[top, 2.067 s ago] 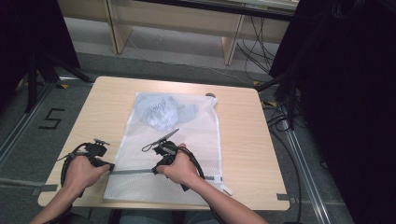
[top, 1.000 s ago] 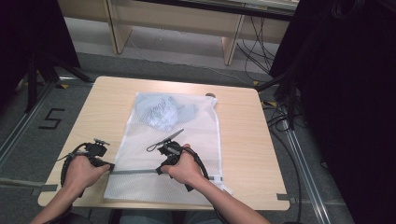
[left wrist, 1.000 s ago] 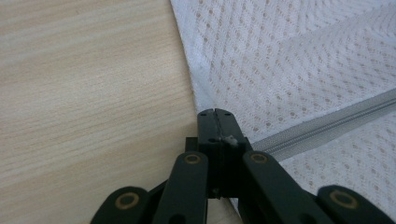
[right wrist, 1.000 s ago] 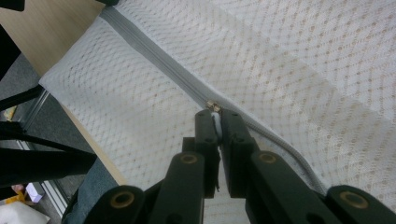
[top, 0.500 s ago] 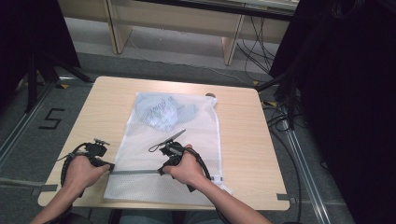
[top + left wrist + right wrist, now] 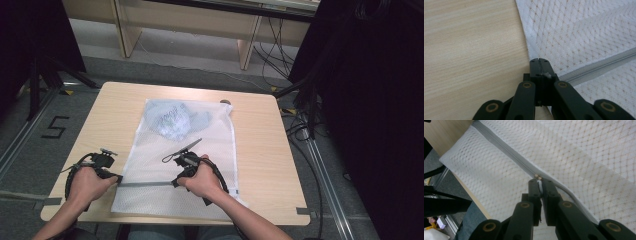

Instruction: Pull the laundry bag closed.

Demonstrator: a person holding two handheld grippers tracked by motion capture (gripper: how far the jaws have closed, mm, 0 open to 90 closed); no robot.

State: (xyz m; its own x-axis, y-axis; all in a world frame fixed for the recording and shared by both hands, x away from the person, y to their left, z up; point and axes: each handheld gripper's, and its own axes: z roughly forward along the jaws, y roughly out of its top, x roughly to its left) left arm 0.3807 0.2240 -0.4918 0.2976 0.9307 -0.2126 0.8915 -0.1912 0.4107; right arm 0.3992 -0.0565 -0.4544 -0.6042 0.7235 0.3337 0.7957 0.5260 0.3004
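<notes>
- The table point(image 6: 260, 135) is a light wooden top, and it carries one large thing, lying from near its far edge to its near edge, slightly left of the middle.
- That thing is a white mesh laundry bag point(image 6: 210, 145), lying flat; its near end reaches the table's near edge, and in the right gripper view one corner of it point(image 6: 454, 160) slightly overhangs that edge.
- Inside the bag, at the end towards the table's far edge, sits a crumpled bundle of pale blue-grey cloth point(image 6: 175, 120), seen through the mesh; the rest of the bag lies flat, with nothing visible in it.
- A grey zipper point(image 6: 145, 184) runs across the bag near the table's near edge, and it looks closed along the stretch between the two grippers.
- The left hand-held gripper point(image 6: 116, 178) rests at the bag's left edge, towards the near left corner of the table; in the left gripper view its jaws are pressed together on the end of the zipper point(image 6: 596, 68), right where the mesh meets bare wood.
- The right hand-held gripper point(image 6: 175, 182) is over the middle of the bag on the zipper line; in the right gripper view its jaws are clamped on a small white pull tab point(image 6: 539, 184) fixed to the metal slider point(image 6: 538, 177), and beyond the slider the zipper tape point(image 6: 499, 145) runs on closed.
</notes>
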